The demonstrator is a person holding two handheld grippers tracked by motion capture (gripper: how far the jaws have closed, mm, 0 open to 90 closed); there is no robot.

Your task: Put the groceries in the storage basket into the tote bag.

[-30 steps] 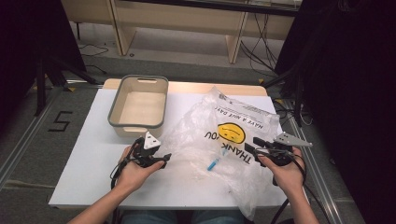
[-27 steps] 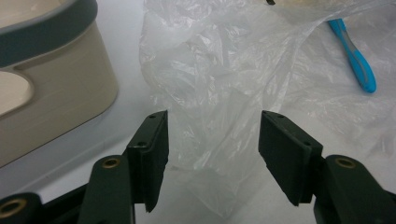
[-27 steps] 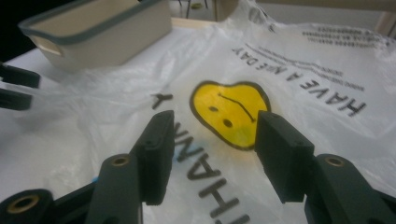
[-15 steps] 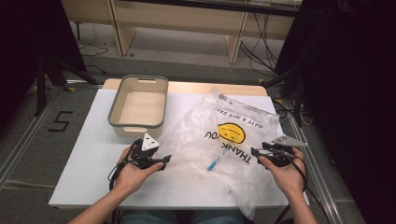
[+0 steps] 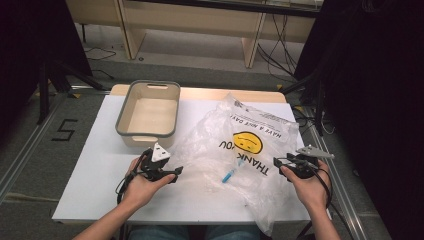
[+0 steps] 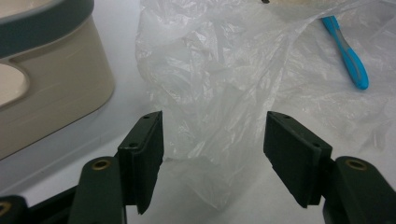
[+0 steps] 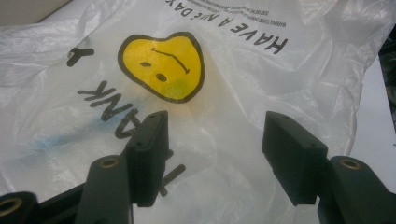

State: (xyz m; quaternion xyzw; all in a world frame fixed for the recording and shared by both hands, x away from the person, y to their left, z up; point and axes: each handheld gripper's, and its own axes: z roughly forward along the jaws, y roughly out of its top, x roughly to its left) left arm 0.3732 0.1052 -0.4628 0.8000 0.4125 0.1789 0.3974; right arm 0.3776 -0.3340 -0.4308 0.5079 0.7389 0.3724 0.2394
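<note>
Crinkled plastic bag point(image 5: 240, 150) between both grippers, left gripper point(image 5: 176, 171) at its edge, right gripper point(image 5: 276, 163) beside it, fingers apart

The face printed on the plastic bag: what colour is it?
Yellow with a black outline and black features, on the clear plastic bag. The face shows best in the right gripper view.

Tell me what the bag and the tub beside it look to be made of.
Bag: thin, glossy, see-through plastic film, going by its crinkles, sheen and the blue item showing through it. Tub: probably rigid moulded plastic, matte beige with a grey rim; smooth rounded walls and cut-out handles suggest it.
</note>
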